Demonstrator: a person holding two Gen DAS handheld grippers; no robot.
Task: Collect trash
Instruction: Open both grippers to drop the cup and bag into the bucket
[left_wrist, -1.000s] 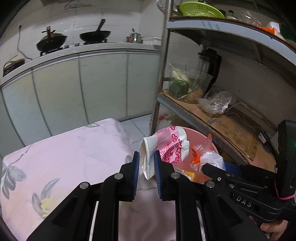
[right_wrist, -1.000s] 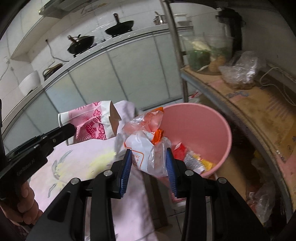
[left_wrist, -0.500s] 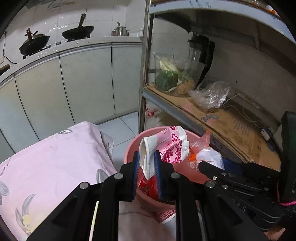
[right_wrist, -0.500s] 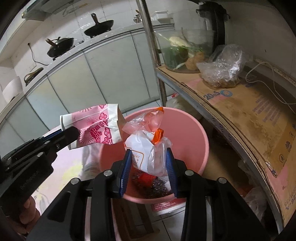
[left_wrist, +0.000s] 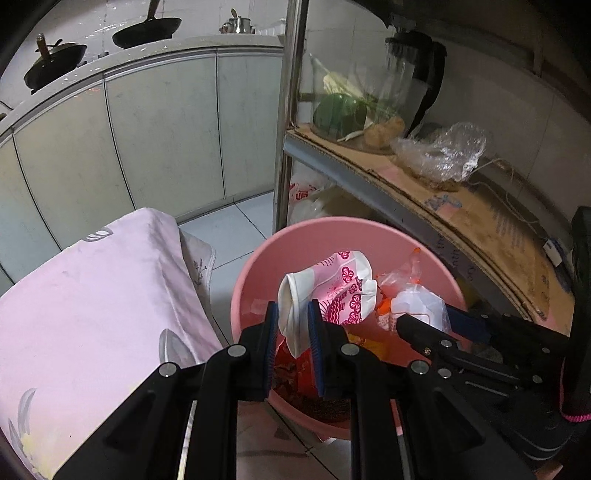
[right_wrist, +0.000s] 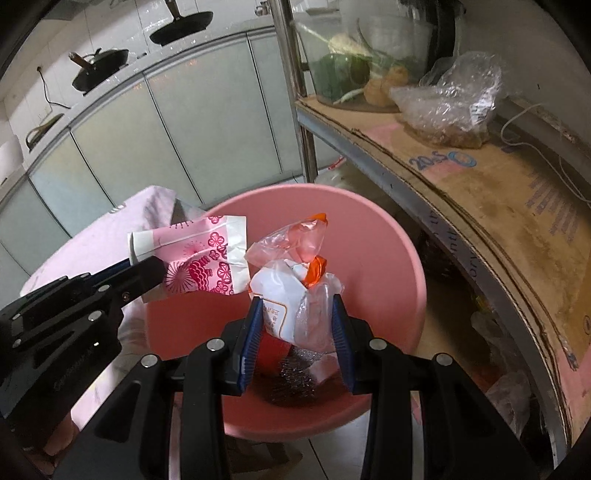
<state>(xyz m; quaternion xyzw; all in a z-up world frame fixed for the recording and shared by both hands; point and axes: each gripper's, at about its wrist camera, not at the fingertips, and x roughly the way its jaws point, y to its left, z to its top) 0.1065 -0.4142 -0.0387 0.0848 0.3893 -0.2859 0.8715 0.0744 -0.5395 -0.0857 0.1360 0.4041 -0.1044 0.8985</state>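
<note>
My left gripper (left_wrist: 291, 325) is shut on a flattened pink-and-white paper cup (left_wrist: 332, 291), holding it over the pink plastic bin (left_wrist: 332, 236). In the right wrist view the same cup (right_wrist: 199, 262) hangs from the left gripper (right_wrist: 147, 273) above the bin's (right_wrist: 369, 240) left side. My right gripper (right_wrist: 295, 325) is shut on a crumpled clear plastic bag with white paper and an orange tie (right_wrist: 295, 291), also over the bin's mouth. That bag (left_wrist: 413, 299) shows beside the cup in the left wrist view. Wrappers lie at the bin's bottom.
A table under a pale pink cloth (left_wrist: 92, 306) stands left of the bin. A metal shelf rack (right_wrist: 480, 177) lined with cardboard runs along the right, bearing a glass bowl of vegetables (left_wrist: 347, 110) and a plastic bag (right_wrist: 450, 99). Grey cabinets (left_wrist: 147, 136) with pans lie behind.
Both grippers have moved forward and down from over the pink-clothed table to over the bin's mouth, each keeping its hold on its piece of trash.
</note>
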